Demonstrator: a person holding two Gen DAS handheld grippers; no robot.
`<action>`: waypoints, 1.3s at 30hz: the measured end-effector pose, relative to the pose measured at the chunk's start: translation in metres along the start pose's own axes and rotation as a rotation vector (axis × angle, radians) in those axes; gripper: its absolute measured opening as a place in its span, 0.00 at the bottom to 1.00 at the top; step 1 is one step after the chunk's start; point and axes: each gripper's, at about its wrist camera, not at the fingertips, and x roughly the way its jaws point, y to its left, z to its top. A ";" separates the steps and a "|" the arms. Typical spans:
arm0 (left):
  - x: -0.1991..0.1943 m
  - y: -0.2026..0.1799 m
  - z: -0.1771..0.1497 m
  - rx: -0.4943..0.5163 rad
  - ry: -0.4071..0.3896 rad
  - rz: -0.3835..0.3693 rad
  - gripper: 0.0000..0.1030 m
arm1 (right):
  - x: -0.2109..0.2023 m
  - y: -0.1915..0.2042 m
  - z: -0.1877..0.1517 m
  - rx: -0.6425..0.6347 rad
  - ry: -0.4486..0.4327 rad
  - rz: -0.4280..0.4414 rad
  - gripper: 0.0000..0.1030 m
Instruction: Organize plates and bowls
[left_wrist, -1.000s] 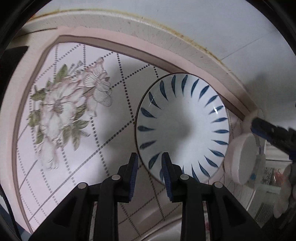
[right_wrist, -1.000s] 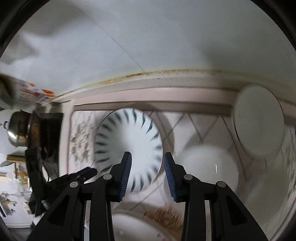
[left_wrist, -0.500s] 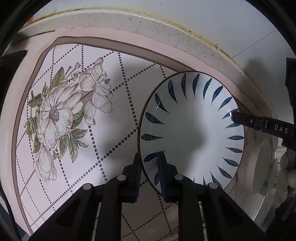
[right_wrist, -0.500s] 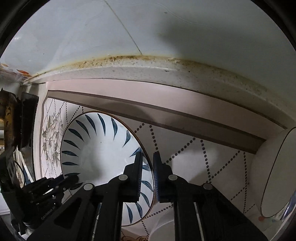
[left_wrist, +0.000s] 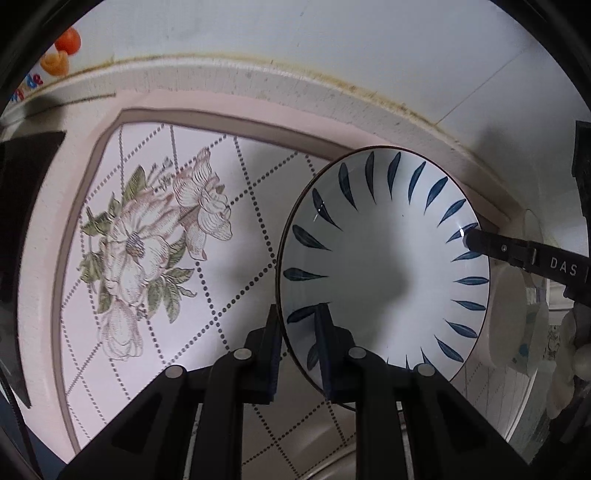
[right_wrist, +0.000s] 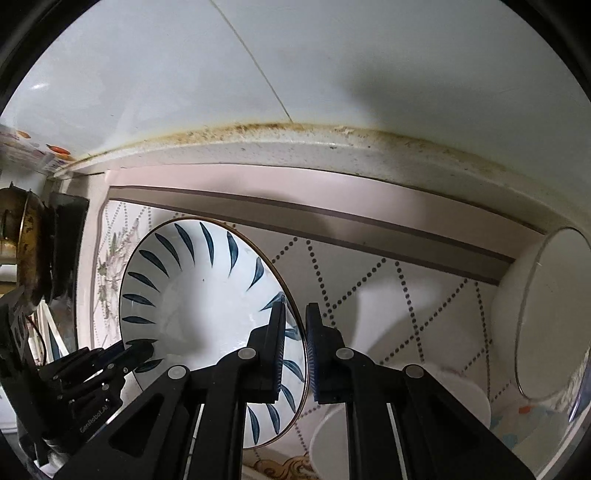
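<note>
plate: white ceramic plate with dark-blue leaf strokes round the rim and a thin brown edge (left_wrist: 384, 266), held over the pink floral-print mat with dotted diamond grid (left_wrist: 147, 258), near the stained countertop back edge (left_wrist: 332, 92). Whether it was clear of the mat or still touching, can't tell.
left gripper: black two-finger left gripper (left_wrist: 297, 332) clamped on the plate's near rim, one finger under, one on the inner face.
right gripper: black two-finger right gripper (right_wrist: 295, 332) pinched on the opposite rim, fingers nearly closed with the edge between them.
why two grips: my read – rim is thin and glazed, so one pinch would let it pivot; opposing grips keep it level.
pose: both tools came in low, fingers roughly along the plate's plane, facing each other across it.
neighbours: plain white round dish (right_wrist: 546, 332) sat at right near the wall; a white bowl (right_wrist: 461, 391) lay below the right gripper.
step: likely carrying the plate to a stack.
risk: uneven pull could slip the rim.
</note>
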 end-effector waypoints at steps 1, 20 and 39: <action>-0.006 -0.001 -0.001 0.007 -0.006 -0.001 0.15 | -0.005 0.001 -0.002 0.001 -0.004 0.001 0.12; -0.066 -0.021 -0.113 0.243 -0.009 -0.025 0.15 | -0.081 0.009 -0.164 0.089 -0.050 0.012 0.12; -0.024 -0.033 -0.165 0.324 0.082 0.018 0.15 | -0.032 -0.015 -0.290 0.195 0.047 0.035 0.12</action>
